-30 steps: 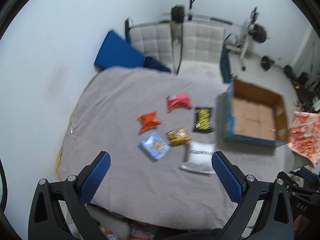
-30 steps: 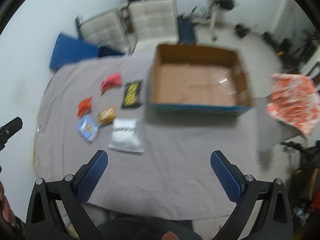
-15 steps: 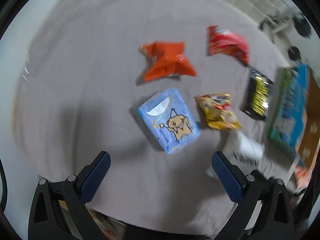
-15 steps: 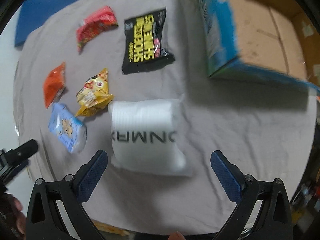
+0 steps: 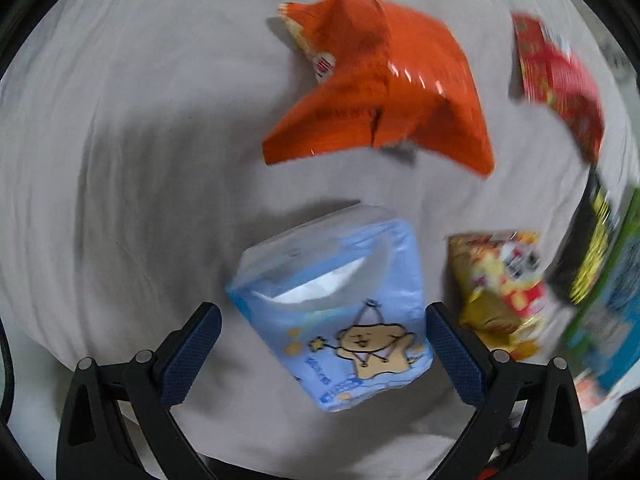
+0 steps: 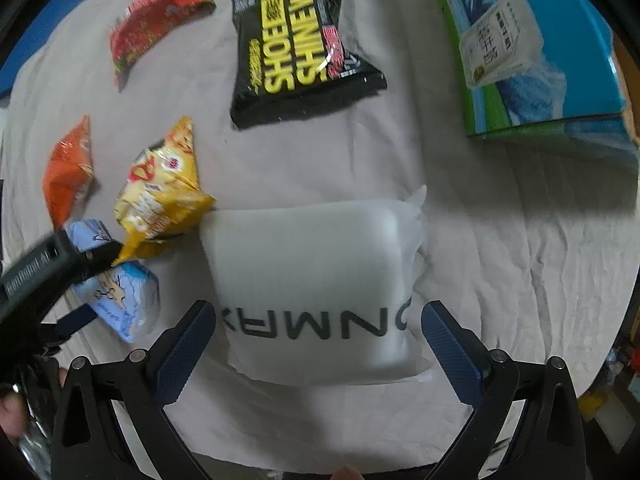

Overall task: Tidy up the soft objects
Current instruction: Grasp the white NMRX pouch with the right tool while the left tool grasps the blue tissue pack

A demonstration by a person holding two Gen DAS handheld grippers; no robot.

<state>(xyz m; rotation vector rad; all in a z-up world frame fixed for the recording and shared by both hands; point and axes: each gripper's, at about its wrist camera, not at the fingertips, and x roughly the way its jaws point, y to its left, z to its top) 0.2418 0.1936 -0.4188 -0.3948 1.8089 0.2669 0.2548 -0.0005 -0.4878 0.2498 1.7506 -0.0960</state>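
On the grey sheet (image 6: 520,240) everything lies spread out. Biggest thing I see is the blue-and-green printed box (image 6: 532,48) at the far right of the right wrist view, standing on the sheet. Next, the white pouch (image 6: 316,280) with dark lettering sits flat between my right gripper (image 6: 318,346) fingers, jaws wide apart, one finger on each side; can't tell if they touch it. Black packet with yellow lettering (image 6: 300,48) lies beyond the pouch, apart from it. Orange snack bag (image 5: 384,84) lies crumpled past the left gripper (image 5: 322,354). That gripper's jaws are spread wide too, straddling the light blue tissue pack (image 5: 340,304); contact unclear, view is blurred. Red snack bag (image 5: 560,80) is far right in the left view. Yellow snack bag (image 6: 164,192) lies just beside the white pouch, its corner touching the pouch's edge, and next to the tissue pack.
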